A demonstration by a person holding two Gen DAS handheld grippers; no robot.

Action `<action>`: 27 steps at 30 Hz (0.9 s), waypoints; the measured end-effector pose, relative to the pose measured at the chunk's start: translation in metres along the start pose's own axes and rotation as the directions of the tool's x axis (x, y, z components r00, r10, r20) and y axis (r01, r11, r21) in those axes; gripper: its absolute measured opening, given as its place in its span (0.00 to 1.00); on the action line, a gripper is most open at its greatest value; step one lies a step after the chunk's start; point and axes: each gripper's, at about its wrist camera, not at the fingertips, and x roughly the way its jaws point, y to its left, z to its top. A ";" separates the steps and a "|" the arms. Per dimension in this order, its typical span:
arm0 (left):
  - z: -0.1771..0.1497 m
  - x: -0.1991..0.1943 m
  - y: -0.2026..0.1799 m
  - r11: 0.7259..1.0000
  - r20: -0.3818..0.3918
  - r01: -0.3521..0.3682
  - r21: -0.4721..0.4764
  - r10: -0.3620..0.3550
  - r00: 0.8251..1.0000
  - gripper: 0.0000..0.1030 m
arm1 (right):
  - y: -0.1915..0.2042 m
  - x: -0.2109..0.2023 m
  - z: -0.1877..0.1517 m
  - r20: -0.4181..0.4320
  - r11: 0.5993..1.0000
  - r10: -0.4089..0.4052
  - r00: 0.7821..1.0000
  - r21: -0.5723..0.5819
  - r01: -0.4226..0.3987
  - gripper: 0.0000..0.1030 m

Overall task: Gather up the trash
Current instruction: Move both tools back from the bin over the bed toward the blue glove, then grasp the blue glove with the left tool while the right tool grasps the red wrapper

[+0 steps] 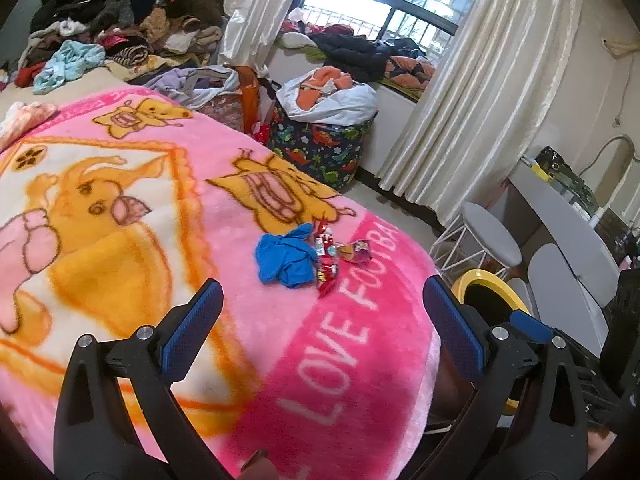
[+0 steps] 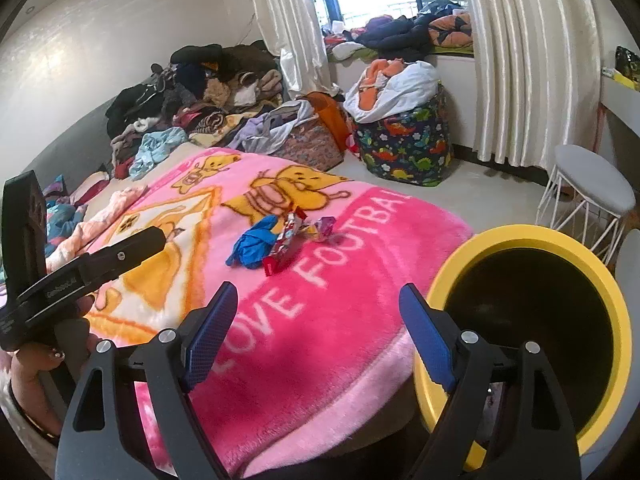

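A small heap of trash lies on the pink cartoon blanket [image 1: 120,200]: a crumpled blue glove [image 1: 282,260], red snack wrappers [image 1: 326,268] and a purple sweet wrapper [image 1: 360,250]. My left gripper [image 1: 322,284] hovers just short of the heap, open, with nothing between its fingers. In the right wrist view the same blue glove [image 2: 252,248], red wrappers [image 2: 284,244] and purple wrapper [image 2: 326,226] lie farther ahead. My right gripper [image 2: 318,290] is open and empty over the blanket's edge. A yellow-rimmed bin [image 2: 520,240] with a dark inside stands beside the bed, right of it.
A clothes pile [image 1: 120,20] covers the far end of the bed. A dinosaur-print basket [image 2: 404,148] stuffed with laundry stands below the window. A white wire stool [image 2: 592,184] and a desk [image 1: 568,232] are to the right. A person's hand [image 2: 32,368] holds the left gripper.
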 end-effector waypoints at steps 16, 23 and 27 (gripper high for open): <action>0.008 0.023 0.021 0.999 -0.028 -0.005 -0.039 0.004 1.000 0.86 | 0.016 0.039 0.010 -0.042 0.998 0.050 0.998 -0.029 -0.051 0.78; 0.011 0.044 0.029 0.998 -0.068 0.000 -0.061 -0.005 0.998 0.68 | 0.022 0.065 0.012 -0.075 0.997 0.076 0.994 -0.025 -0.078 0.69; 0.012 0.057 0.032 0.997 -0.089 0.008 -0.074 -0.015 0.996 0.59 | 0.024 0.083 0.014 -0.098 0.995 0.094 0.991 -0.022 -0.097 0.59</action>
